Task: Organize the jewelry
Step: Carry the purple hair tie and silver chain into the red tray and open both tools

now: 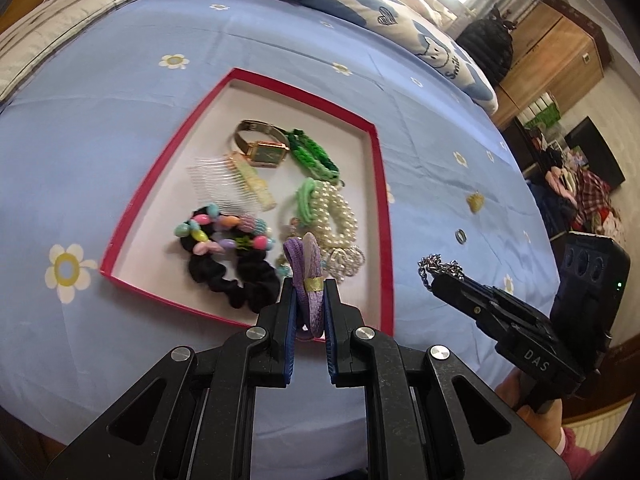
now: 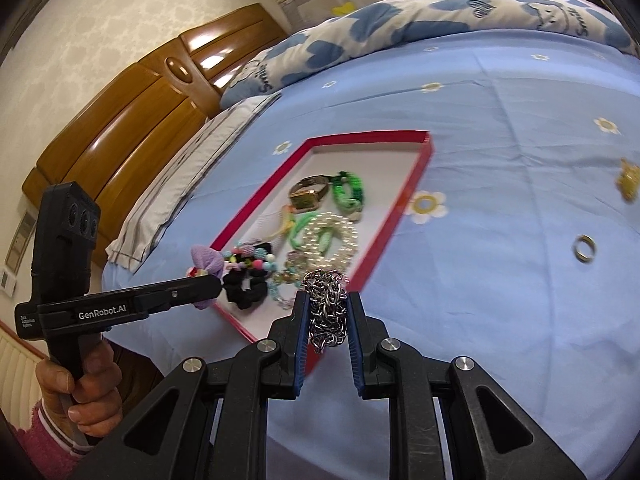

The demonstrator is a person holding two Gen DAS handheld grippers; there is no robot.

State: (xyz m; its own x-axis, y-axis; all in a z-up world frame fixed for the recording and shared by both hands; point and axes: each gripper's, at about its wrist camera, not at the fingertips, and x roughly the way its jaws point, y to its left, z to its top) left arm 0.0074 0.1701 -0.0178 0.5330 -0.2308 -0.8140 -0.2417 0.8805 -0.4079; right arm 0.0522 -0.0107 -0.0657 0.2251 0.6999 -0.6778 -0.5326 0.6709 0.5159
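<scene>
Two hand-held tongs are converging on a red-rimmed tray point(image 1: 382, 200) lying on a bed covered by a blue flowered sheet point(image 1: 120, 112). The left tongs point(image 1: 310, 294) are standing nearly closed, pinching a purple hair tie point(image 1: 310, 256) with a gold band; they are hovering over the tray's near edge. The right tongs point(image 2: 328, 308) are likewise nearly closed, clamping a bunched silver chain point(image 2: 326, 308), and are hanging just beside the tray's near right corner, seemingly above the sheet rather than the tray.

The tray is already holding a gold watch point(image 1: 260, 146), a green braided bracelet point(image 1: 312, 154), a clear hair comb point(image 1: 216, 182), a pearl bracelet point(image 1: 336, 212), a black scrunchie point(image 1: 232, 276) with coloured beads point(image 1: 216, 232), and smaller pieces too blurred to name. Two items are lying loose on the sheet to the right of the tray, well apart from it: a ring point(image 2: 585, 247) and a gold ornament point(image 2: 628, 180).

Judged from this layout, the step in hand is carrying both held pieces to the tray. The next move is calling for each load to be brought over a bare patch of the white floor, lowered, and released without snagging the chain on the rim or disturbing the pile. The ring and the ornament appear to be awaiting collection afterwards.
</scene>
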